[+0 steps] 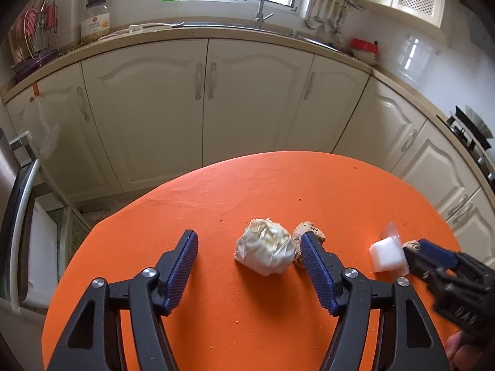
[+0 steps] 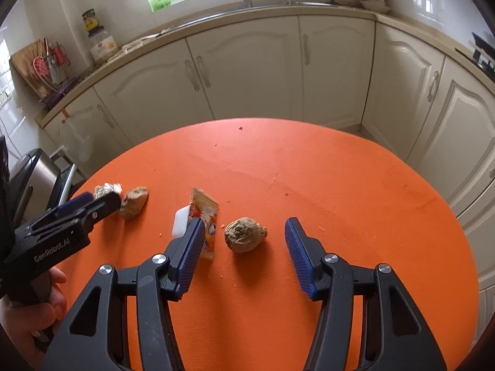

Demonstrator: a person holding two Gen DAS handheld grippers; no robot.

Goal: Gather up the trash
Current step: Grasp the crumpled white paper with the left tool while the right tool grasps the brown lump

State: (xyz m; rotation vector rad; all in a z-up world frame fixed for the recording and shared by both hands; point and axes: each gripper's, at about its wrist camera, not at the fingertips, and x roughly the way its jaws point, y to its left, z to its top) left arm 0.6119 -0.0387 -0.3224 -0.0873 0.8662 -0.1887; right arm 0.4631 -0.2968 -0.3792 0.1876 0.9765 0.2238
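Observation:
On the round orange table [image 1: 216, 191] a crumpled whitish wad [image 1: 264, 252] lies between the jaws of my left gripper [image 1: 249, 237], nearer the right finger; the pads do not touch it and the gripper is open. A brown lump [image 1: 304, 228] sits just behind that finger. In the right wrist view my right gripper [image 2: 244, 223] is open around another brown lump [image 2: 245, 235], with gaps on both sides. A small white cup with an orange printed lid [image 2: 201, 213] stands against its left finger. The other brown lump [image 2: 134, 202] and the wad [image 2: 106, 189] lie further left, by the left gripper [image 2: 103, 200].
Cream cabinets [image 1: 204, 108] and a counter with a sink [image 1: 263, 27] curve behind the table. A hob [image 1: 473, 133] is at the right and a steel appliance [image 2: 40, 173] at the left. Crumbs [image 2: 239, 128] dot the table. A hand [image 2: 46, 309] holds the left gripper.

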